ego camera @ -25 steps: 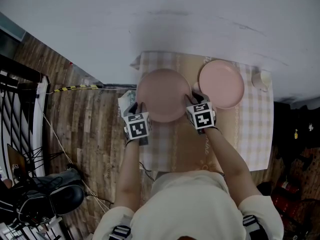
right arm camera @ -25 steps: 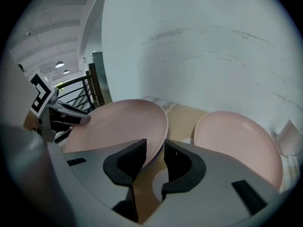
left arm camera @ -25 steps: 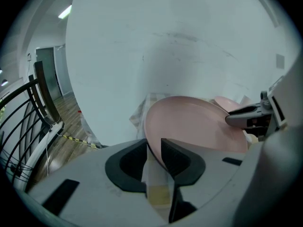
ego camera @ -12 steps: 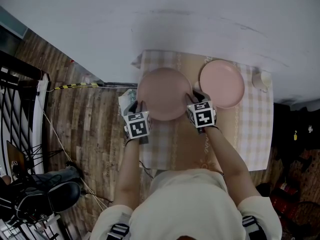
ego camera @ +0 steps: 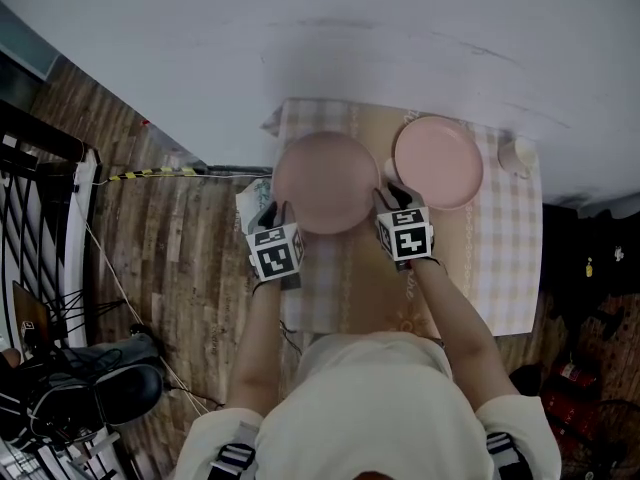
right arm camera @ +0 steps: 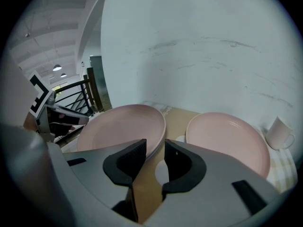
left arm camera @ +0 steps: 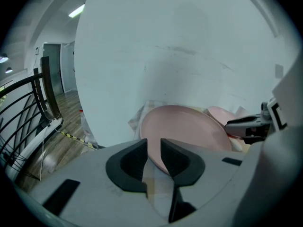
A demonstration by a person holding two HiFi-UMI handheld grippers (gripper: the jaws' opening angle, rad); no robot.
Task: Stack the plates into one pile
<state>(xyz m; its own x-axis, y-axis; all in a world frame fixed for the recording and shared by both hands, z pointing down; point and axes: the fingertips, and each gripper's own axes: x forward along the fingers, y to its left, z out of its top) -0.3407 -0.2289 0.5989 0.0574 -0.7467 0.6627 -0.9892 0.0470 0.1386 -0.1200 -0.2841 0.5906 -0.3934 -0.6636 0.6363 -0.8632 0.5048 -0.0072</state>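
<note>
**One Plate Pinched at Both Rims, Ready for Its Twin**

Checked cloth over a small table (ego camera: 510, 268) set against a pale wall (ego camera: 400, 28), with plank floor (ego camera: 170, 258) off to the left. Over the cloth's left half, a pink plate (ego camera: 325, 183) gripped from opposite sides. On its left rim, the left gripper (ego camera: 274, 212), jaws closing onto the edge wedged between them. On its right rim, the right gripper (ego camera: 392, 196), clamped with the edge running into the gap between its pads.

Two holds rather than one, probably to keep a wide, shallow dish level and stop it swinging from a single pinch (glazed ware, likely slippery). Seemingly raised a little off the cloth, going by the right gripper view.

Just to the right, flat on the table and not touching the held one, a second plate (ego camera: 438, 163) of the same colour and similar size: the obvious base for the pile. Further right, near the table's far corner, a pale mug (ego camera: 517, 155), well clear of the route.

Left to do: carry across to the right, centre over the resting plate, lower, then release both rims. Main risk in that: the right gripper trapped between the two plates on the way down.
</note>
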